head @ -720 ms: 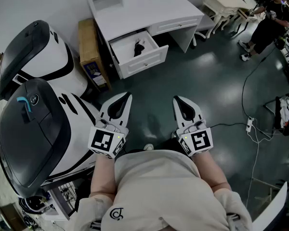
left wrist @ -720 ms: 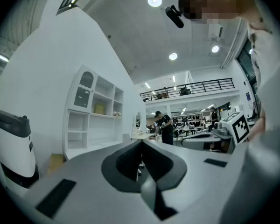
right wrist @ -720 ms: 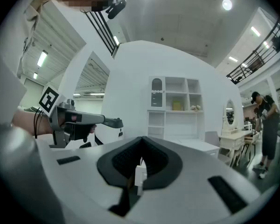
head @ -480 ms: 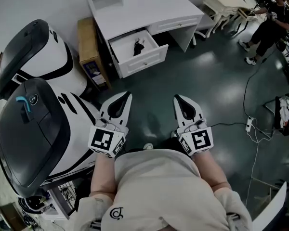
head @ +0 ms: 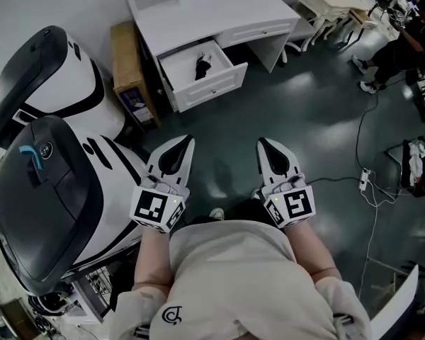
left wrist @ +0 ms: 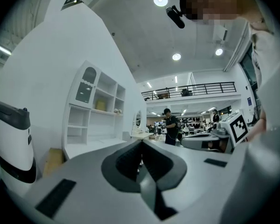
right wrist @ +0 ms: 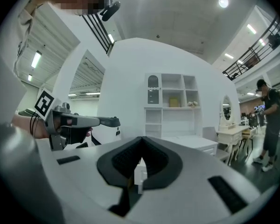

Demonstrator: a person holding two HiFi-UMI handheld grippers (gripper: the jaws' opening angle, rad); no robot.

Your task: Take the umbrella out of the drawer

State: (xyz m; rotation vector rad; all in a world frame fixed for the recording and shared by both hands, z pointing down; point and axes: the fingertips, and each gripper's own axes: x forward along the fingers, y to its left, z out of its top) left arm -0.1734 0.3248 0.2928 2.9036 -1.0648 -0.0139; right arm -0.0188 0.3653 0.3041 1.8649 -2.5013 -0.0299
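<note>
Two big white-and-black pods were seen at far left, one behind the other. Box was stood between the rear pod and the desk; whether it touched the desk couldn't be told. Drawer was found pulled out on the desk's left half. Umbrella was seen lying inside it as a small dark shape, untouched and well apart from both grippers.

Left gripper was held level over the floor, near the front pod, pointed toward the desk. Its jaws were shut tip to tip with nothing pinched; only background was seen through the gap behind the tips. Right gripper was held beside it, parallel, the two apart. Its jaws were likewise closed at the tips and empty. Desk and shelves were framed beyond them in the right gripper view.

Power strip was seen lying on the floor at right. Person in dark clothes was noted at far top right, near other white furniture.
</note>
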